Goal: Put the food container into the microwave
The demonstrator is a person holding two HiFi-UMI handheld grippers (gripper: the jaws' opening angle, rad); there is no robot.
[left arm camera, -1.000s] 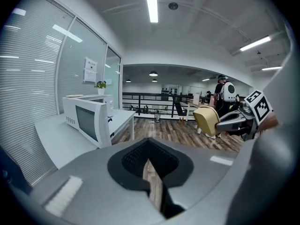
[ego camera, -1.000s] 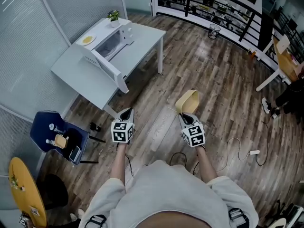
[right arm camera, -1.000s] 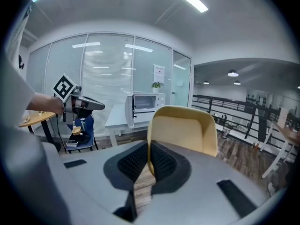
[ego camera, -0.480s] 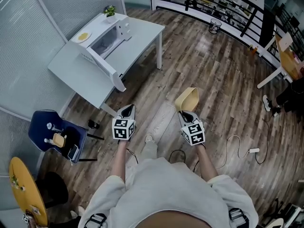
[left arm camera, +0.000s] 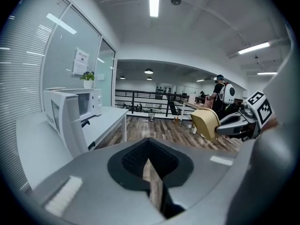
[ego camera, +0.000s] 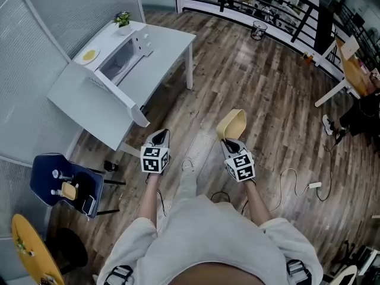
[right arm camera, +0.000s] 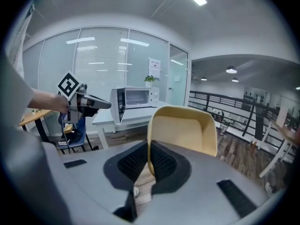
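Left tool (left arm camera: 150,171): my jaws are pressed together with only a thin slit between the pads; nothing is in them.
Right tool (right arm camera: 147,167): closed on the near wall of the container (right arm camera: 185,130), one pad inside and one outside.
Container: yellow, empty, tipped up on edge, its open side facing back at me. It is out in front of my right tool, over the wood floor (ego camera: 249,82) and well apart from the counter (ego camera: 163,49).
Microwave (ego camera: 119,58): on the counter, far left. Its door (ego camera: 127,103) is swung wide open towards me.
On the microwave: a small plant (ego camera: 122,19) at the far end and a yellow disc (ego camera: 89,55) at the near end.
Head view only: both tools side by side and level, and a blue chair (ego camera: 59,177) with small things on it at near left.
Left tool view only: my right tool from the side with the container sticking out ahead of it, and a person (left arm camera: 220,90) standing far back in the room.
Right tool view only: the grip on the container wall, the microwave's dark open cavity, and my left tool off to the left in front of the counter.
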